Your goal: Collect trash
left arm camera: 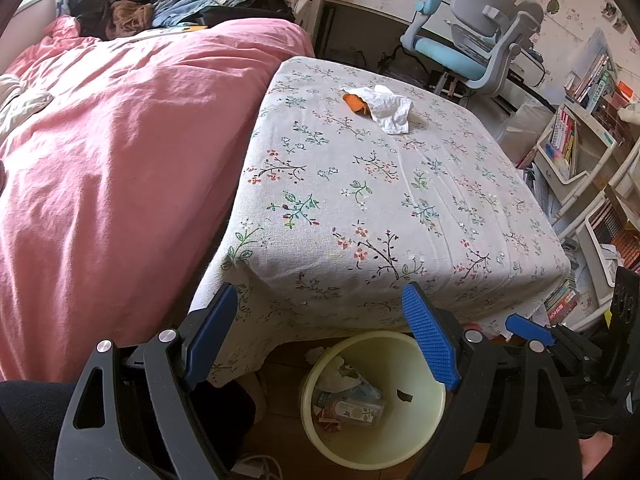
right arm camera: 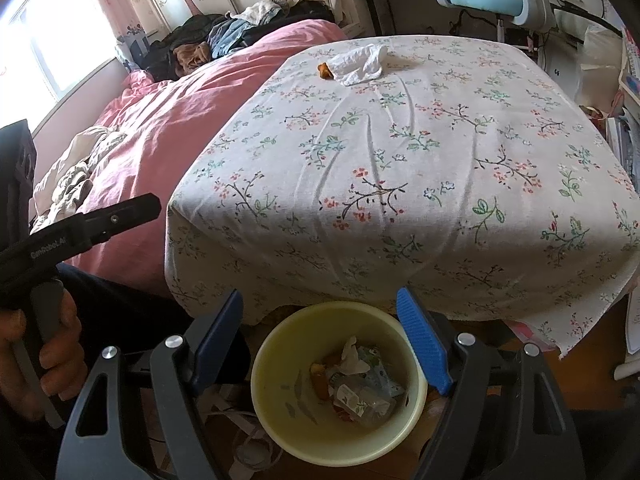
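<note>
Left gripper (left arm camera: 320, 336) and right gripper (right arm camera: 320, 340) — both agape, empty, over bin (right arm camera: 276, 432); crumpled tissue (left arm camera: 390, 110) upper centre, far across table (left arm camera: 360, 200), long axis left-right — neither clearly nearer.

desk (left arm camera: 400, 200) under floral cloth: crumpled white tissue (left arm camera: 390, 110) touching orange peel (left arm camera: 354, 103) near far edge. floor (left arm camera: 280, 408): yellow bin (left arm camera: 420, 432) holding trash.

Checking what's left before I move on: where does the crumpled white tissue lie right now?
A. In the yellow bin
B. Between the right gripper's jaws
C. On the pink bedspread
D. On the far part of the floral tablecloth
D: the crumpled white tissue lies on the far part of the floral tablecloth, beside an orange scrap, well away from the yellow bin.
</note>
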Tool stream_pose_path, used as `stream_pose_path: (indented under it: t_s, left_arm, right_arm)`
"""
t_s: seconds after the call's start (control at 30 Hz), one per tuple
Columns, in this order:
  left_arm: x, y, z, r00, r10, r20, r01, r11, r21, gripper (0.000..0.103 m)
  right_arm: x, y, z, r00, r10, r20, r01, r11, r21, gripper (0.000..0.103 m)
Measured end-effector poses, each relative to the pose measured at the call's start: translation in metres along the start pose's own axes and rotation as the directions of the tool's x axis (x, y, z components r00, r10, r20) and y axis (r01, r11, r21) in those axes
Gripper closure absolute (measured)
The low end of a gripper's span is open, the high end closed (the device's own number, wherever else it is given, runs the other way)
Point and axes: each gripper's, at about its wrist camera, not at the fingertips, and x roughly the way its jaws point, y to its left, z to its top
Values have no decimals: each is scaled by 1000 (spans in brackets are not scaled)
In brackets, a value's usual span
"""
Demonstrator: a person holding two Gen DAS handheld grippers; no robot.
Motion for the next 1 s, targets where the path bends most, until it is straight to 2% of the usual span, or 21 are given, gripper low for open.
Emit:
stream_pose_path:
  t_s: [0.33,0.53,0.7,0.9,1.0]
  left_arm:
    - [0,-1,0,1000,0,0,0,1000,1,22]
    - [-3,3,15,999,-37,14,38,999,-35,22]
    - [0,9,56,998,-16,58,18,999,-40,22]
    - [28,10,104,999,11,53,-8,999,-51,22]
    - [39,5,117,999,3,54,-1,999,-53,22]
  right_arm:
    - [1,0,0,1000,-1,-4,1,1000,-2,27]
    - [-4,0,11,999,32,21,-33,999,18,27]
    - [-3,6,48,997,48,64,-47,999,-12,27]
    - [21,10,106,996,47,79,-42,996,-74,27]
    - [37,10,118,996,56,70,-51,996,-74,27]
